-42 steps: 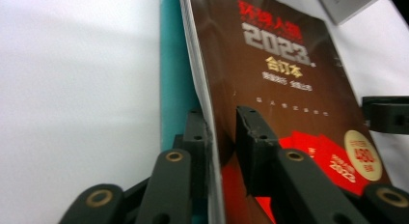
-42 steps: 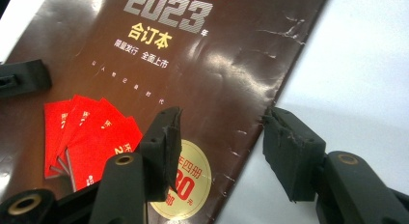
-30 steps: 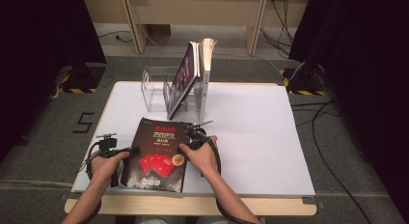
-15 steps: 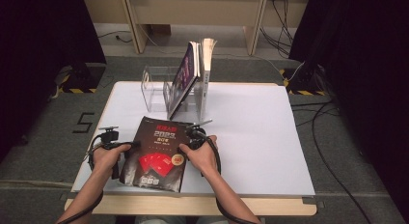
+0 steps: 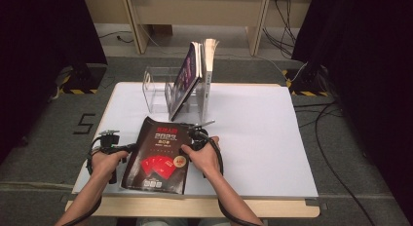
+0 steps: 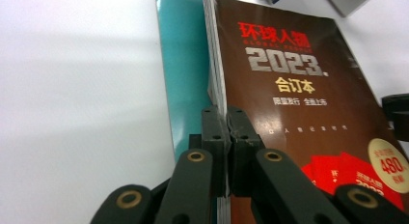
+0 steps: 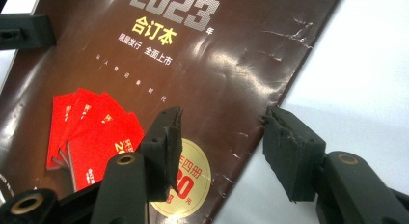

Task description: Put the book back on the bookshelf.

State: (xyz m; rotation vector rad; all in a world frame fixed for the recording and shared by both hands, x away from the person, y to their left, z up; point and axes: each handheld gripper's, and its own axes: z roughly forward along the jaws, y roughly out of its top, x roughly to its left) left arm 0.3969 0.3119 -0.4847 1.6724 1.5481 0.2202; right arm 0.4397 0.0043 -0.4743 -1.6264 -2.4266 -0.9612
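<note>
White table (image 5: 253, 133), clear rack (image 5: 160, 92) beyond magazine (image 5: 158, 158)

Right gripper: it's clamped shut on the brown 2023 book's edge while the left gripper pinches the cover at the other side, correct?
Not quite. The right gripper stands open over the brown 2023 book's edge, as the right gripper view shows. The left gripper has just closed on the cover, as you say.
</note>
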